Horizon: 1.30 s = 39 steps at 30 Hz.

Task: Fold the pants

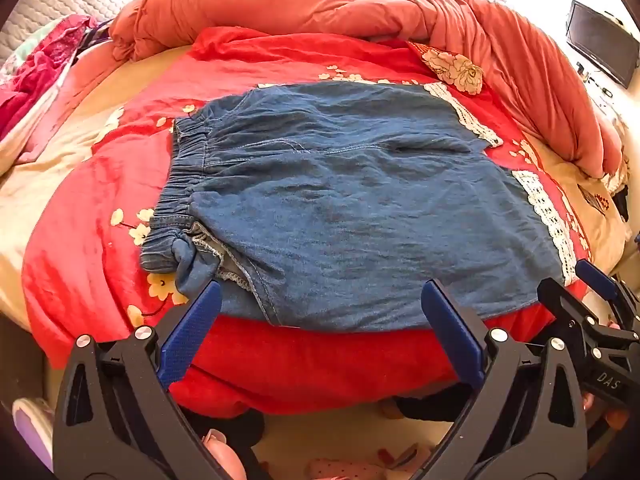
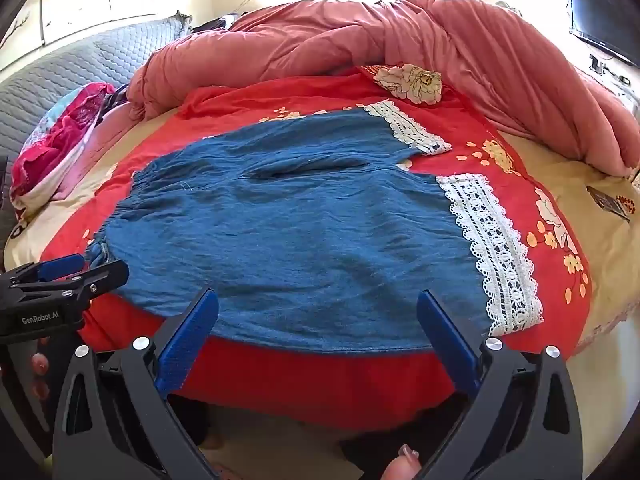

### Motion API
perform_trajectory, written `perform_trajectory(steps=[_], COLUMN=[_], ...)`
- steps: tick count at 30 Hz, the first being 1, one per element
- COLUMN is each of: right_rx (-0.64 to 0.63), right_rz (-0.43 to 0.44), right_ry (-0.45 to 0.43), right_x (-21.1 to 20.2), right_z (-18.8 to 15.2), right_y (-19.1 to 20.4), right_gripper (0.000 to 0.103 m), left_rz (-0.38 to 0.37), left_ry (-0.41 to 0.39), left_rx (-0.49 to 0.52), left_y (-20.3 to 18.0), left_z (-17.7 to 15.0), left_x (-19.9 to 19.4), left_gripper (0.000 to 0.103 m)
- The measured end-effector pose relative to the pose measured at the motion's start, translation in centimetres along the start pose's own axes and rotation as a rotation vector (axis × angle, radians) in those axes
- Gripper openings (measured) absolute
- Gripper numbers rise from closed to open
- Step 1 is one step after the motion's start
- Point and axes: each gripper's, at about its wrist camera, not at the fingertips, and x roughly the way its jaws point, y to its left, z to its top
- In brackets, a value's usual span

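Blue denim pants with an elastic waistband at the left and white lace hems at the right lie spread flat on a red floral bedspread. My left gripper hovers open over the pants' near edge by the waistband side, nothing between its blue pads. My right gripper is open too, above the near edge closer to the lace hems. Each gripper shows at the edge of the other's view: the right gripper, the left gripper.
A bunched pink quilt lines the bed's far side and right. Pink and red clothing lies at the left by a grey quilted headboard. A dark monitor stands at the right. The bed's near edge drops to the floor.
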Motion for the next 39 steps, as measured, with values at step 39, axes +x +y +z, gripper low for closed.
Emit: perform_trajectory(steps=[39], right_rx=[0.005], right_rz=[-0.013], right_ry=[-0.029], right_x=[-1.1], right_z=[0.4], right_y=[0.0], right_gripper=[0.099], left_rz=[-0.013], left_ry=[-0.035], left_rx=[0.017], left_y=[-0.5], left_z=[0.3], left_x=[-0.8], left_gripper=[0.094])
